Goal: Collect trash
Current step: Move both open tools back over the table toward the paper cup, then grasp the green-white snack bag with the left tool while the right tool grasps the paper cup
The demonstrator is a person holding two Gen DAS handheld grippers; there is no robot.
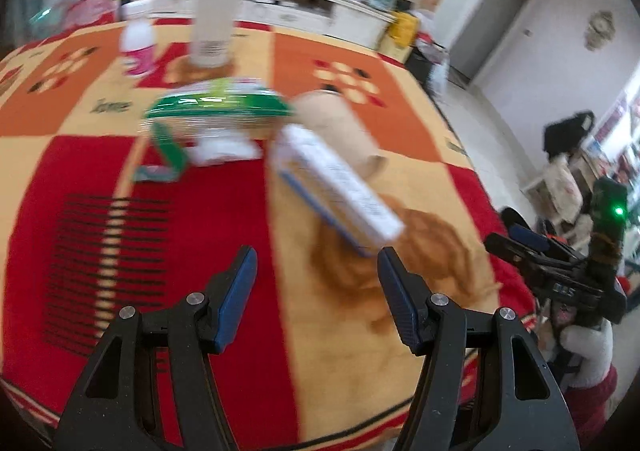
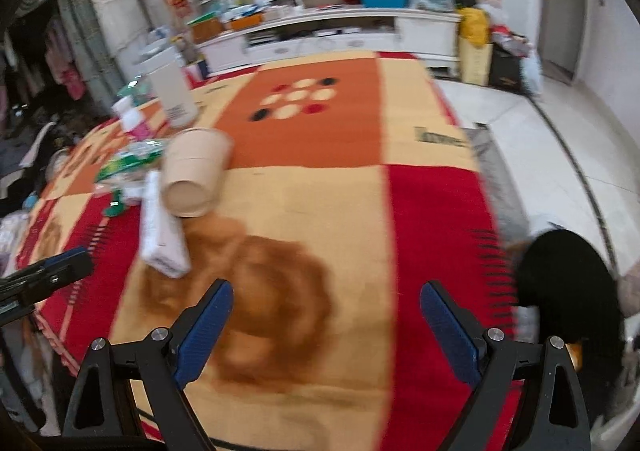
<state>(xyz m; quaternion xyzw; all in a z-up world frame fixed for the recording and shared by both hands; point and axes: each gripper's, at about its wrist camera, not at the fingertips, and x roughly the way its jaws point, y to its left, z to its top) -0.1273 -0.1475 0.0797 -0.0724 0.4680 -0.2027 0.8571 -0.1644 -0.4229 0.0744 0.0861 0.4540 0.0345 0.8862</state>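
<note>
A brown paper cup (image 1: 344, 131) (image 2: 194, 171) lies on its side on the patterned cloth. A white box with a blue edge (image 1: 340, 187) (image 2: 162, 235) lies against it. A crushed clear bottle with a green label (image 1: 216, 111) (image 2: 128, 165) lies to their left. My left gripper (image 1: 316, 267) is open and empty, just short of the box. My right gripper (image 2: 326, 303) is open and empty over the cloth, right of the box.
A tall white bottle (image 1: 214, 23) (image 2: 172, 99) and a small pink-labelled bottle (image 1: 138, 43) stand at the back of the table (image 1: 80, 251). A black bag (image 2: 568, 291) sits off the table's right edge. A white cabinet (image 2: 340, 31) stands behind.
</note>
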